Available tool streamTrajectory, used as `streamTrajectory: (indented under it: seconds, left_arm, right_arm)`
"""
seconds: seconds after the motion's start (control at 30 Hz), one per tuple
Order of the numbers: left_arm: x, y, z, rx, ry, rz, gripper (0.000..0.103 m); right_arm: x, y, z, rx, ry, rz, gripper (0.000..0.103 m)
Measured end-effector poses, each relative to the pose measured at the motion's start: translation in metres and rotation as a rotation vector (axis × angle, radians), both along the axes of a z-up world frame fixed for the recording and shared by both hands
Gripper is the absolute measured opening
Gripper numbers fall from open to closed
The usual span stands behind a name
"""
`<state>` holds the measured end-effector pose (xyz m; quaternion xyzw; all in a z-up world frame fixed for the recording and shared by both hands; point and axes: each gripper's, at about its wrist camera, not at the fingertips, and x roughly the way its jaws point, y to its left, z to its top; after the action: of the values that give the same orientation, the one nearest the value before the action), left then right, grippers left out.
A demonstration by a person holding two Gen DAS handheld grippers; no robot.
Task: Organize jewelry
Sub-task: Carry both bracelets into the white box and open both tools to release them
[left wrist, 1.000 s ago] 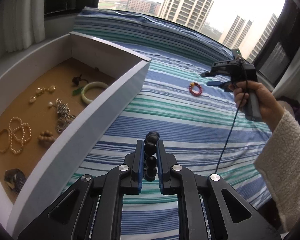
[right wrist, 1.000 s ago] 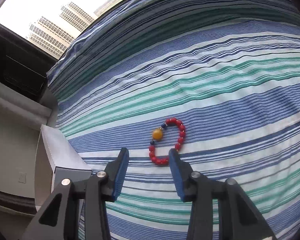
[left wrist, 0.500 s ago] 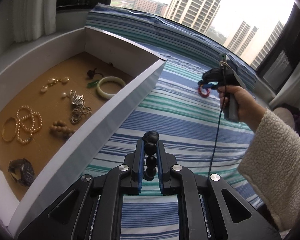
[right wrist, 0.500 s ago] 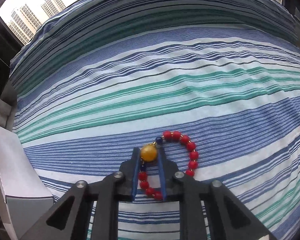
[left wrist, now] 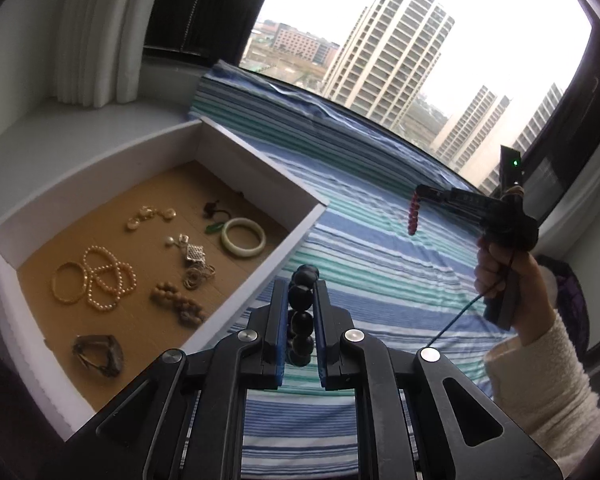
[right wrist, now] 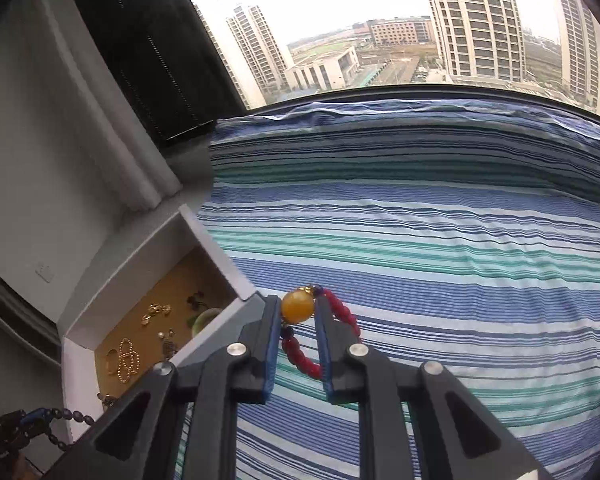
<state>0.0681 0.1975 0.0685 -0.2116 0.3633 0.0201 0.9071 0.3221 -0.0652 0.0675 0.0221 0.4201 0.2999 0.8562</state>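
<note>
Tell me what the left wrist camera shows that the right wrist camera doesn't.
Only the left wrist view shows the person's hand, a cream sleeve, and the dark watch in the box. Only the right wrist view shows the amber bead on the red bracelet. Both show the white box, the striped bedspread and the black bead bracelet.

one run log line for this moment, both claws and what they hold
left claw: shut on black bead bracelet | right claw: shut on red bead bracelet, off striped sheet | white box: jewelry inside
</note>
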Motion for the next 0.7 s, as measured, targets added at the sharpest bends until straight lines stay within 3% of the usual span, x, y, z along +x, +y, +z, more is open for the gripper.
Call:
streamTrajectory:
  seconds: [0.13, 0.27, 0.47, 0.7]
  left_arm:
    - [-0.010, 0.041, 0.013, 0.049, -0.003, 0.107, 0.010]
    - [-0.017, 0.076, 0.004, 0.063, 0.025, 0.180, 0.010]
    - [-0.019, 0.117, -0.039, 0.034, 0.117, 0.251, 0.010]
    - [-0.025, 0.153, -0.087, 0.020, 0.211, 0.342, 0.010]
  right_arm:
    - [-0.039, 0.056, 0.028, 0.045, -0.032, 0.165, 0.017]
    - [-0.069, 0.116, 0.029, 0.065, -0.006, 0.302, 0.017]
    - [-0.107, 0.191, -0.004, 0.039, 0.093, 0.470, 0.017]
    - [-0.149, 0.252, -0.058, -0.071, 0.208, 0.600, 0.017]
